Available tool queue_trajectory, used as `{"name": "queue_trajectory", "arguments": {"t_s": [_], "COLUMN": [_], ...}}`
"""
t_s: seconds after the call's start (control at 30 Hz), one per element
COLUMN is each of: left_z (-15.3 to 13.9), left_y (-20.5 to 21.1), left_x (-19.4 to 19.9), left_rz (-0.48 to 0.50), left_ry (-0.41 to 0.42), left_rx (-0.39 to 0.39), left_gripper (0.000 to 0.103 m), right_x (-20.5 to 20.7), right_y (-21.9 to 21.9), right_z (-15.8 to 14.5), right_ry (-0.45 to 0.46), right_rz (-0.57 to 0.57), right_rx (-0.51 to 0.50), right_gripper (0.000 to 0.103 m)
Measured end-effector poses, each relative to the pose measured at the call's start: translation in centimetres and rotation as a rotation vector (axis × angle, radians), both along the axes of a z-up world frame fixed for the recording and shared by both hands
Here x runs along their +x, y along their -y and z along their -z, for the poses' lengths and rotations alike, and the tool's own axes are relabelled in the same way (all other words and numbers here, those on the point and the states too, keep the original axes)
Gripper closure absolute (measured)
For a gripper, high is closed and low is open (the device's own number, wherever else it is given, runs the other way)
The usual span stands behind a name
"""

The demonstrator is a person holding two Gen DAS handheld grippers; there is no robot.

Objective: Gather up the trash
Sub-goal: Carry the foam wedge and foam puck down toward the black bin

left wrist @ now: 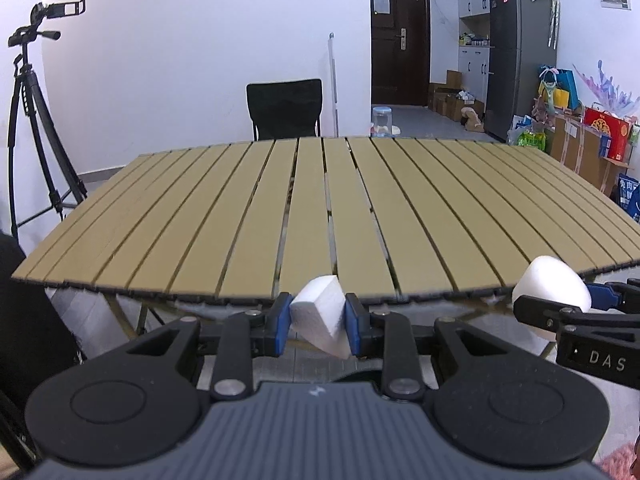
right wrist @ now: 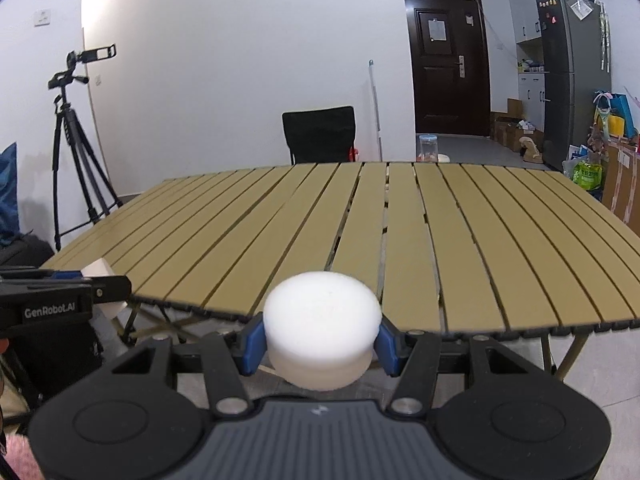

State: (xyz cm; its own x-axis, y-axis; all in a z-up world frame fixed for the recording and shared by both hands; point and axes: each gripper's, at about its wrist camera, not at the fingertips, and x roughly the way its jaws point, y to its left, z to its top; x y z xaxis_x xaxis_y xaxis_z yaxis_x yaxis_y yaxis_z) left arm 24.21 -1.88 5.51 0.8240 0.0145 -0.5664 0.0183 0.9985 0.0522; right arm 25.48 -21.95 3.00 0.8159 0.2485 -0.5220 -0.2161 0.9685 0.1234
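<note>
My left gripper (left wrist: pixel 319 322) is shut on a white wedge-shaped foam piece (left wrist: pixel 318 312) and holds it just off the near edge of the slatted tan table (left wrist: pixel 240 216). My right gripper (right wrist: pixel 322 342) is shut on a round white foam disc (right wrist: pixel 322 328), also in front of the table's near edge (right wrist: pixel 440 280). The right gripper and its disc (left wrist: pixel 550 284) show at the right in the left wrist view. The left gripper with the wedge (right wrist: pixel 98 270) shows at the left in the right wrist view.
A black chair (left wrist: pixel 285 109) stands behind the table. A tripod with a camera (left wrist: pixel 30 120) stands at the left. A dark door (left wrist: pixel 399 36), a grey fridge (left wrist: pixel 520 52) and boxes and bags (left wrist: pixel 592 140) are at the right.
</note>
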Motion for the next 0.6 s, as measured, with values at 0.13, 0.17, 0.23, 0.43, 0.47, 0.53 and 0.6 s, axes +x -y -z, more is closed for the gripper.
{"name": "queue_trajectory", "arguments": {"t_s": [0.13,0.17,0.23,0.43,0.47,0.53,0.6], "left_z": [1.5,1.9,2.6,4.9,5.3,6.4,7.4], "left_y": [-0.1,-0.1,0.0,-0.5,-0.2,-0.4,-0.3], "left_x": [-1.5,-1.8,-2.5,-3.8,-4.4,-4.9,-5.8], "left_rz": [0.006,0.007,0.009,0.013,0.012,0.013,0.012], "left_ry": [-0.023,-0.031,-0.045,-0.082,-0.089,-0.105,-0.123], "left_rx": [0.005,0.006,0.007,0.008,0.007,0.003,0.003], "left_gripper": [0.075,0.075,0.075,0.075,0.075,0.075,0.075], "right_x": [-1.8,-2.2,-2.9,-5.2,-5.6,-6.1,-6.8], "right_y": [-0.4,-0.4,-0.6,-1.0,-1.0,-1.0,-1.0], "right_z": [1.5,1.9,2.8,5.7,6.2,7.1,8.2], "right_ry": [-0.024,-0.033,-0.053,-0.106,-0.115,-0.133,-0.152], "right_rz": [-0.011,-0.012,-0.012,-0.014,-0.014,-0.013,-0.010], "right_rx": [-0.013,-0.016,-0.020,-0.036,-0.037,-0.031,-0.021], "right_gripper": [0.049,0.049,0.049,0.049,0.049,0.049,0.049]}}
